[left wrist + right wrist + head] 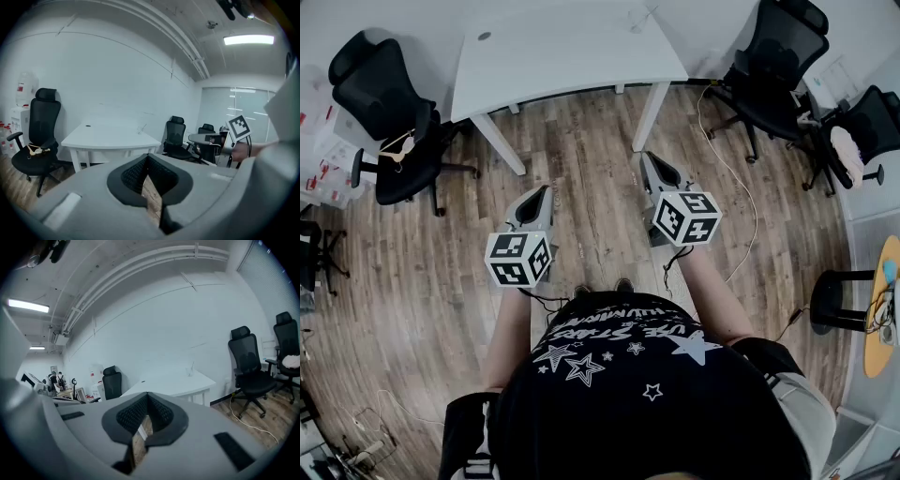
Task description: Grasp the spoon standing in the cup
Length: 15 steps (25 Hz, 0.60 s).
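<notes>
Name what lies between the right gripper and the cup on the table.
Head view: open wood floor, then bare white tabletop up to the cup.

White worktop (pixel 572 52), black chairs (pixel 380 84), brown wood-plank floor (pixel 591 187). The grey left gripper (pixel 546 191) and right gripper (pixel 645 158) bear black-and-white marker squares; white stars dot the black shirt (pixel 619 408).

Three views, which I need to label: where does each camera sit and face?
Head view: on the head, facing steeply down at floor and table; shows torso, arms, left gripper, right gripper.
Left gripper view: on that gripper, facing the table along shut jaws.
Right gripper view: likewise, along its shut jaws.
Shared: the table.
</notes>
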### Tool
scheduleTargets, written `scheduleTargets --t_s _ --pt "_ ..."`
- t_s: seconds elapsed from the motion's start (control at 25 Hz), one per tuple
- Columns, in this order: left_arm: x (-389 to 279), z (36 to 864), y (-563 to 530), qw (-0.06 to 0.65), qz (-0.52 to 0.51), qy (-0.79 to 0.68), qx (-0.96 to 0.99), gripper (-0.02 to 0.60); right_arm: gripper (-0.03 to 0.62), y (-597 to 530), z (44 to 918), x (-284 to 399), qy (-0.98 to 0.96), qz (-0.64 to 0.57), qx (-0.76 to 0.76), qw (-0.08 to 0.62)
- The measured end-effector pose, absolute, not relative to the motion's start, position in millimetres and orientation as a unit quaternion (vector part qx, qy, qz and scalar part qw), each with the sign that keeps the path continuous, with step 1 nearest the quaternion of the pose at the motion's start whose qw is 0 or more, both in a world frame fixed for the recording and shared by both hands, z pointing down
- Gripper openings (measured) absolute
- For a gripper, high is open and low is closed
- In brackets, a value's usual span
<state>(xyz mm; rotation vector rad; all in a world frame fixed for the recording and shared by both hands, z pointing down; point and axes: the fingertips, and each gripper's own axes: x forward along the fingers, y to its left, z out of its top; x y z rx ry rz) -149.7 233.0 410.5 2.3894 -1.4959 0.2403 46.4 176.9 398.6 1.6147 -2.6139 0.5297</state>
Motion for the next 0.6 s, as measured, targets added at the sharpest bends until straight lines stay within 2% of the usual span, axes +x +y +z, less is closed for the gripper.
scheduleTargets --t_s 0.6 --pt "-169 405 249 0.151 0.072 -0.527 0.833 0.005 0.009 194 399 26 -0.841 0.169 0.514 0.018"
